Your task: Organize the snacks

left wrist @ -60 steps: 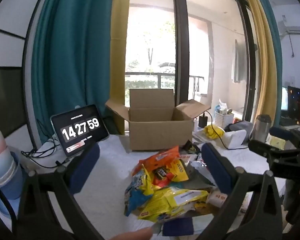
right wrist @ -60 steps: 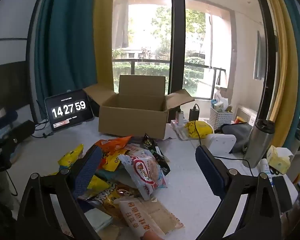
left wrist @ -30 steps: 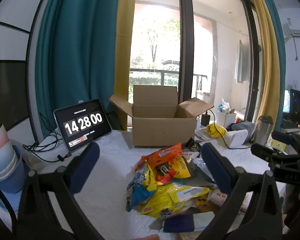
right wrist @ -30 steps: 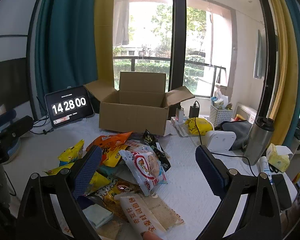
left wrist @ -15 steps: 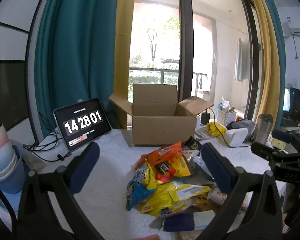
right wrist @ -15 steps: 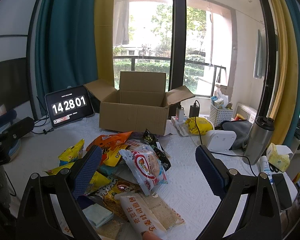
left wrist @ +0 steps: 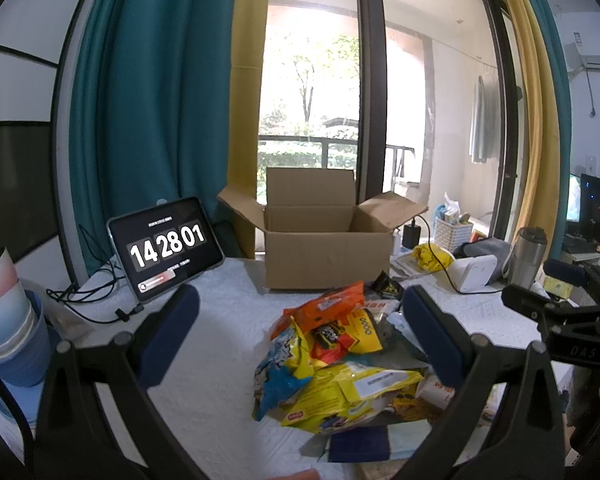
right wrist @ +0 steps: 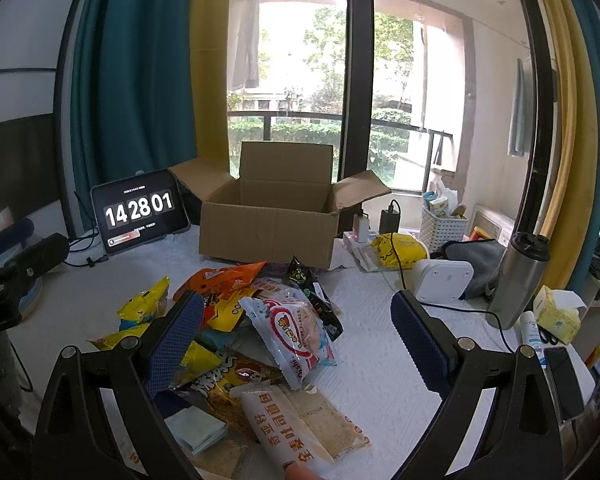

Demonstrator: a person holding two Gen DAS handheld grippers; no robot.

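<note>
A pile of snack bags (left wrist: 340,356) lies on the white table in front of an open, empty cardboard box (left wrist: 324,248). The pile (right wrist: 260,320) also shows in the right wrist view, with an orange bag (right wrist: 220,276), a clear red-and-white bag (right wrist: 296,332) and a white toast pack (right wrist: 296,428) at the front. The box (right wrist: 272,216) stands behind them. My left gripper (left wrist: 300,332) is open and empty, held above the pile. My right gripper (right wrist: 296,344) is open and empty over the pile's near side.
A tablet clock (left wrist: 166,248) stands left of the box with cables beside it. Stacked cups (left wrist: 8,320) stand at the far left. A steel flask (right wrist: 520,280), a white device (right wrist: 444,280), a tissue pack (right wrist: 556,312) and a white basket (right wrist: 444,228) are on the right.
Both grippers rose and tilted up a little two seconds ago, then stayed almost still. The clock went from 14:27:59 to 14:28:01. The snacks have not moved.
</note>
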